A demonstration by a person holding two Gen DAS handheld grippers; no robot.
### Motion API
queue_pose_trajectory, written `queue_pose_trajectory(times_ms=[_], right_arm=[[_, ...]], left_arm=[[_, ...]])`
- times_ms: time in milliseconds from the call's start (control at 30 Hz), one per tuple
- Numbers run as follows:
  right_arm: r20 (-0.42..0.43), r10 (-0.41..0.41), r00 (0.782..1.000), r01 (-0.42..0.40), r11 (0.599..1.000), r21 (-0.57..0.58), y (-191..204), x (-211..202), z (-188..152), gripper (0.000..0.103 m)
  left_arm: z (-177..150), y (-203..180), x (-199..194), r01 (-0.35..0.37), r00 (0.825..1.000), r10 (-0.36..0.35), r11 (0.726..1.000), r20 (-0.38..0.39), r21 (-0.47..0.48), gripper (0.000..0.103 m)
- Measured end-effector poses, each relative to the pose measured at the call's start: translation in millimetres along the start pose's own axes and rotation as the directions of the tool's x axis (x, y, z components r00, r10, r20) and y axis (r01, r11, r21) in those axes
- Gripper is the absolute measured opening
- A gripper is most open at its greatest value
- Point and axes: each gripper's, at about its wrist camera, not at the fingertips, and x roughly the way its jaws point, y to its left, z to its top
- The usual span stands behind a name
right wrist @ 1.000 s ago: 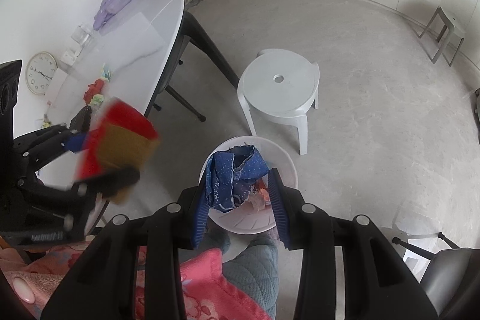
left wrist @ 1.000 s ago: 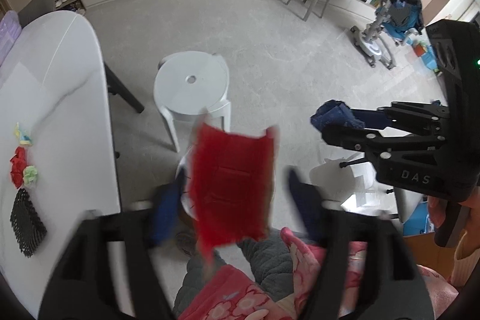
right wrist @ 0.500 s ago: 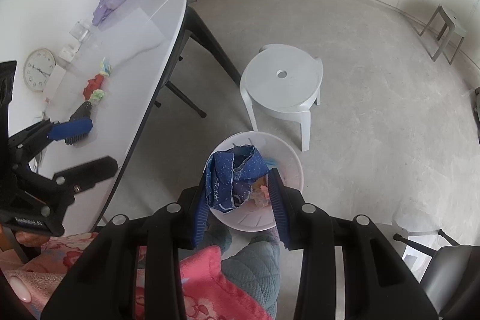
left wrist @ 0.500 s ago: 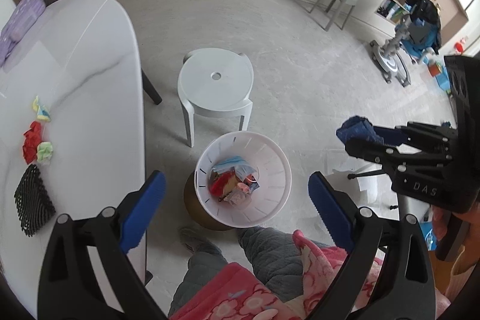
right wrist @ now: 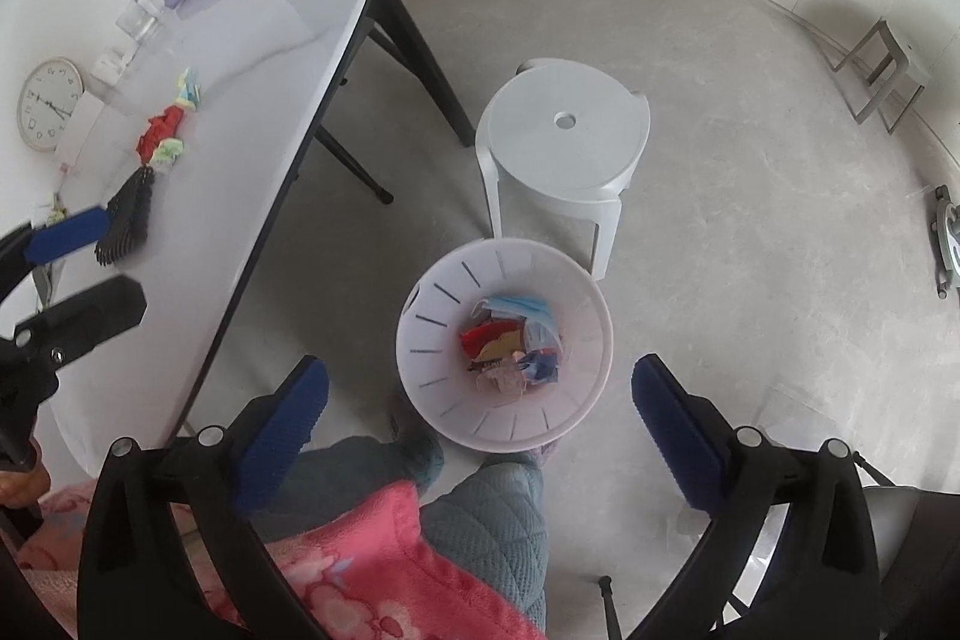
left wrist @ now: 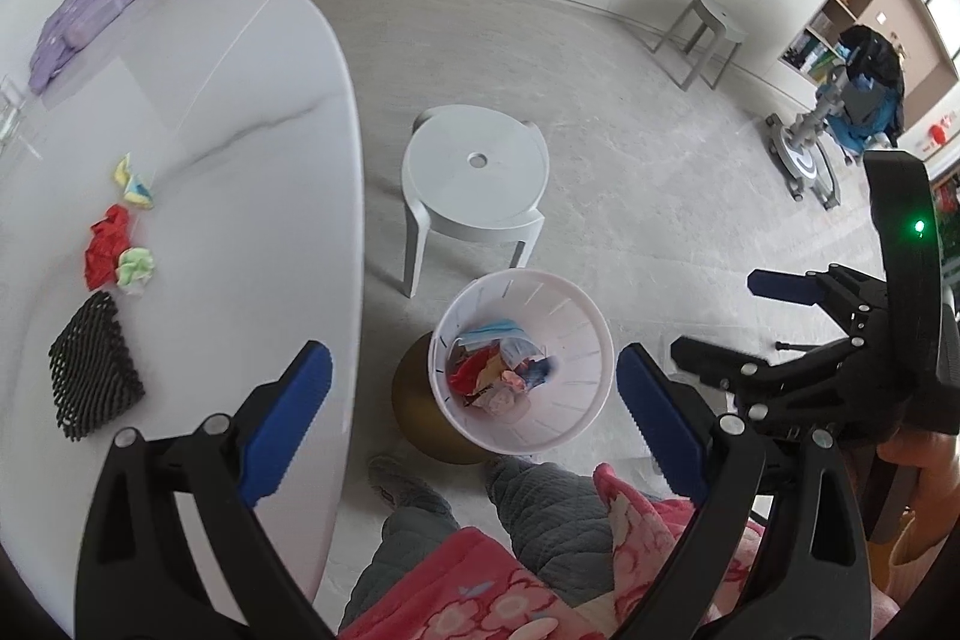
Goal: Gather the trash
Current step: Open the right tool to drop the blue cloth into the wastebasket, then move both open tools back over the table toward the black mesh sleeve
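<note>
Two handheld grippers are hovering above a white bin (left wrist: 521, 358) on the floor, beside a white desk (left wrist: 252, 196). The left gripper (left wrist: 474, 418) is holding its jaws spread wide, gripping nothing. The right gripper (right wrist: 480, 412) is doing the same. Crumpled trash (right wrist: 516, 340) is lying inside the bin. More scraps (left wrist: 111, 250) and a black mesh piece (left wrist: 93, 364) are sitting on the desk. A white stool (right wrist: 567, 142) is standing just behind the bin.

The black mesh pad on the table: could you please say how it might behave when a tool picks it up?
The black mesh pad looks like open foam netting, so it is probably very light. It would likely squash and flop between the fingers. Lying flat on the table, it should not roll.
</note>
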Motion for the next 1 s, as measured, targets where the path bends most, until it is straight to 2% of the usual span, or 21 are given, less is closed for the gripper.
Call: queue_pose_trajectory(times_ms=[167, 467, 600, 667, 733, 767, 833, 900, 1000], right_arm=[[-0.002, 0.007, 1.0, -0.007, 1.0, 0.006, 5.7, 1.6, 7.8, 0.1], [-0.018, 0.013, 1.0, -0.014, 0.998, -0.063, 37.6, 7.6, 19.1, 0.1], [-0.03, 0.017, 0.999, -0.019, 0.996, -0.093, 55.8, 12.9, 25.6, 0.1], [-0.034, 0.023, 0.999, -0.026, 0.994, -0.108, 65.2, 15.6, 30.4, 0.1], [-0.036, 0.026, 0.999, -0.03, 0.991, -0.13, 77.9, 18.1, 35.6, 0.1], [-0.038, 0.031, 0.999, -0.036, 0.989, -0.142, 84.6, 19.6, 38.4, 0.1], [-0.047, 0.035, 0.998, -0.042, 0.985, -0.169, 99.7, 23.3, 43.9, 0.1], [-0.052, 0.035, 0.998, -0.045, 0.979, -0.199, 116.4, 26.2, 49.8, 0.1], [-0.058, 0.037, 0.998, -0.05, 0.974, -0.222, 136.6, 28.5, 56.1, 0.1]], left_arm=[[-5.6, 16.1, -3.6, -0.01, 1.0, 0.01, 0.999, 0.004, -0.036, 0.092], [-15.0, 52.9, -9.3, -0.031, 0.999, 0.033, 0.99, 0.016, -0.135, 0.092], [-21.4, 84.3, -14.0, -0.057, 0.998, 0.062, 0.973, 0.019, -0.223, 0.094], [-26.8, 106.5, -17.7, -0.076, 0.996, 0.086, 0.956, 0.024, -0.284, 0.094], [-32.8, 127.6, -20.2, -0.107, 0.992, 0.122, 0.939, 0.025, -0.327, 0.094], [-38.0, 141.9, -22.9, -0.145, 0.986, 0.164, 0.929, 0.029, -0.341, 0.094], [-45.0, 158.7, -25.5, -0.19, 0.977, 0.212, 0.925, 0.03, -0.328, 0.095], [-53.3, 178.2, -28.1, -0.238, 0.966, 0.256, 0.933, 0.036, -0.271, 0.095], [-63.7, 204.4, -30.5, -0.297, 0.951, 0.304, 0.948, 0.053, -0.114, 0.095]])
